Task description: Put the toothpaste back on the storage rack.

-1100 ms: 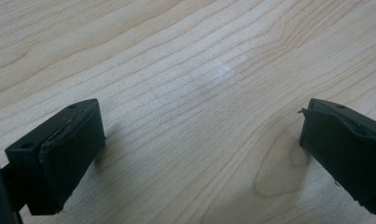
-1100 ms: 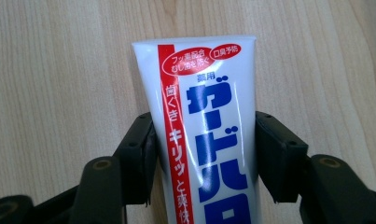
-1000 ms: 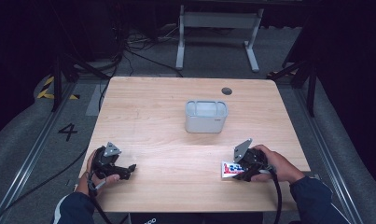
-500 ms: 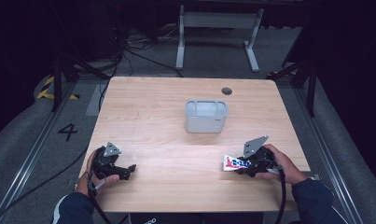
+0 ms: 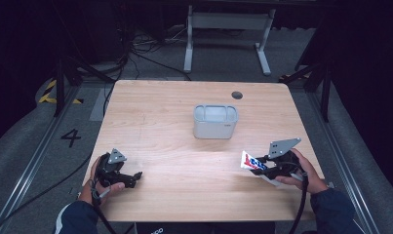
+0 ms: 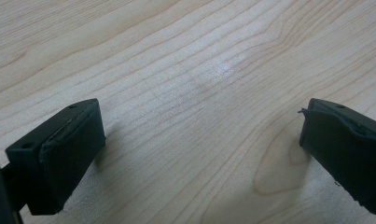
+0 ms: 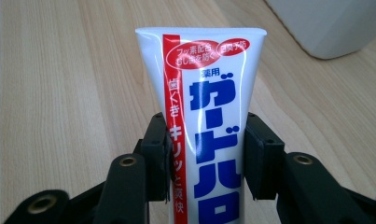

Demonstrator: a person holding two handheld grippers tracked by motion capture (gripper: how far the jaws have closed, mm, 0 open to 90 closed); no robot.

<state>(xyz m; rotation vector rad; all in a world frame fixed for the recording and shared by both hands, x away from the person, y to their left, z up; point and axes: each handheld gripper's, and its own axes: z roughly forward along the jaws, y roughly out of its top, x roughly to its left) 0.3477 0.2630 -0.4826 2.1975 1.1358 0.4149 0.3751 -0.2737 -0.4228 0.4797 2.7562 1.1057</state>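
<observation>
While clamped, white toothpaste tube (image 7: 209,116), blue lettering, red stripe.

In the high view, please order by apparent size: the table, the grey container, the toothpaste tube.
1. table
2. grey container
3. toothpaste tube, partly hidden by the right tool, so its full size is unsure

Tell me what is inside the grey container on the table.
From the high view the grey container shows an open top split into compartments, and what is visible of them looks empty. Its near wall hides the bottom of the compartments, so small items there cannot be ruled out.
</observation>
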